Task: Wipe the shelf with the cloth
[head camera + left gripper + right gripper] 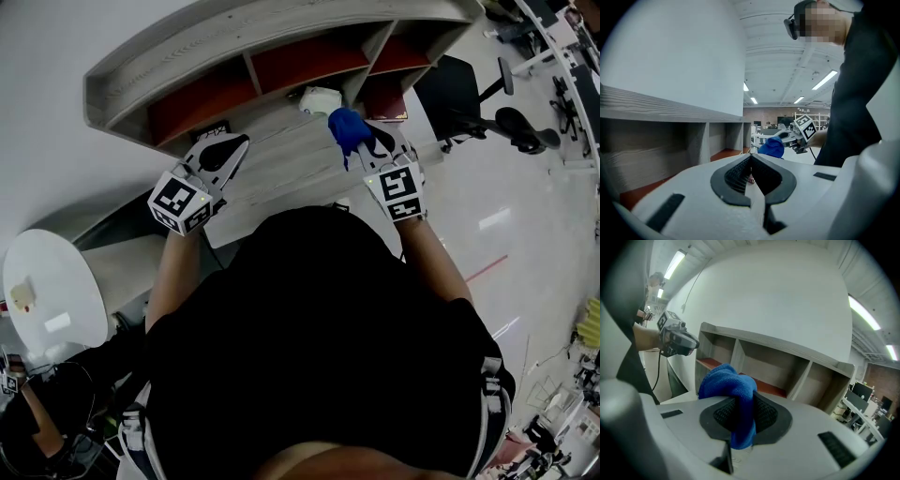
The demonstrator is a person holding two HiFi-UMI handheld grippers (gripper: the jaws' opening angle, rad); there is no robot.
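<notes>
1. The shelf stands on the tabletop, against the wall.
2. The left hand-held gripper is before its left compartment.
3. The right hand-held gripper, with the cloth between its jaws, is before the right compartments.
4. A chair stands right of the shelf.

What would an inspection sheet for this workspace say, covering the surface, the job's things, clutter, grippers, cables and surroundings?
Surface: pale wooden desktop in front of the shelf.
Job's things: shelf with three compartments and reddish floors; blue cloth held in front of it.
Clutter: small white object near a shelf divider; what it is cannot be told.
Grippers: left gripper has its fingers together and empty; right gripper has its fingers clamped on the cloth.
Cables: dark cable hangs from the left gripper.
Surroundings: black office chair to the right, round white table to the left.
</notes>
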